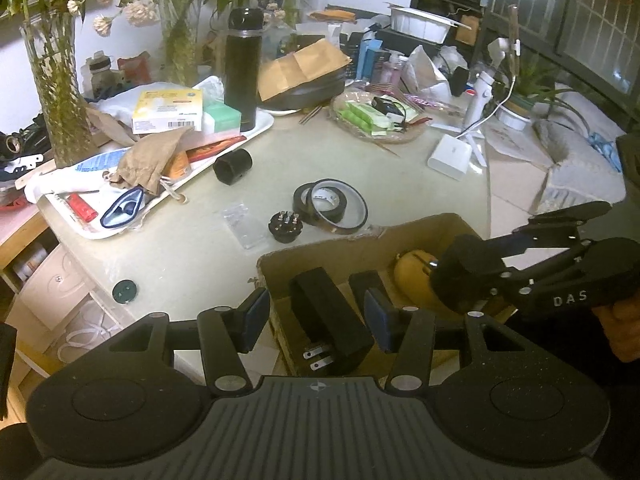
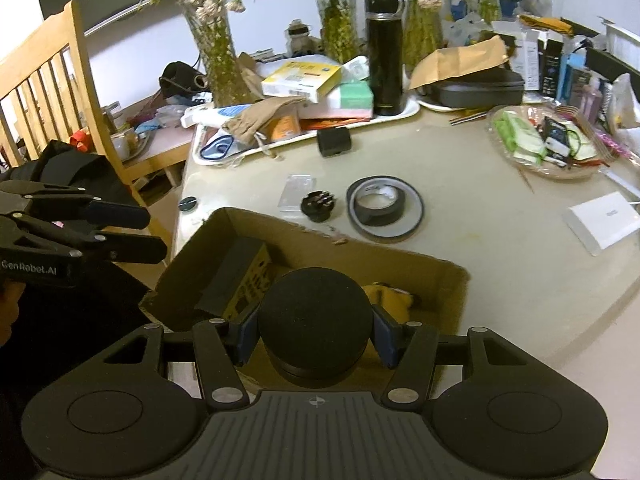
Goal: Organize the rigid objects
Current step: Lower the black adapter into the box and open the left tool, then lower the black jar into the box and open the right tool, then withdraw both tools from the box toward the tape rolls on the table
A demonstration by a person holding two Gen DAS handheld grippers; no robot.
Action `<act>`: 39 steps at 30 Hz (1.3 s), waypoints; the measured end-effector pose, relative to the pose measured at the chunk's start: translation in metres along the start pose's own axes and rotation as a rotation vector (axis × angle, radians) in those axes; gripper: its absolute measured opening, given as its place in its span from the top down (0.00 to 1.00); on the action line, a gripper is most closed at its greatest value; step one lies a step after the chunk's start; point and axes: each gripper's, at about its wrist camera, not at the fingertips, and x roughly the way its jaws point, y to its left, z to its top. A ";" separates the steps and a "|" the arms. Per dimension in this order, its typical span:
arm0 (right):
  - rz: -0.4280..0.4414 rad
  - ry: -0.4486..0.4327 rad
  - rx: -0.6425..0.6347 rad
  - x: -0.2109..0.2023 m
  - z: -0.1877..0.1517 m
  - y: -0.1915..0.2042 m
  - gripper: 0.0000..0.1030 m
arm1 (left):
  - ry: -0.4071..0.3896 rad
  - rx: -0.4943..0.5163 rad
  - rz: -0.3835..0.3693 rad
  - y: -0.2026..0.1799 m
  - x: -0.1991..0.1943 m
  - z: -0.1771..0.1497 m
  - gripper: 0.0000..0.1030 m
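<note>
**Setting the round speaker down into the carton**

Left wrist view: my left gripper stood wide and empty just over the near edge of the cardboard box. A black plug adapter lay in the box below my fingers. Ahead on the pale tabletop waited tape rolls and a small black connector.

Right wrist view: my right gripper clasped a round black speaker above the box. I judged it best to lower it beside the yellow item, then let go gently. Beyond lay a cluttered tray, a flask and vases; a wooden chair stood to my left.
</note>
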 end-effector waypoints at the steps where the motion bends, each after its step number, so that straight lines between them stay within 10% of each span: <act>1: 0.004 0.000 -0.001 0.001 0.001 0.002 0.42 | 0.000 0.001 0.000 0.000 0.000 -0.001 0.50; 25: -0.047 -0.033 -0.034 -0.008 -0.003 -0.006 0.05 | 0.000 0.006 0.007 0.007 0.004 0.000 0.50; 39: -0.050 -0.032 -0.008 -0.007 0.000 -0.011 0.00 | -0.014 0.014 0.012 0.006 0.012 0.008 0.50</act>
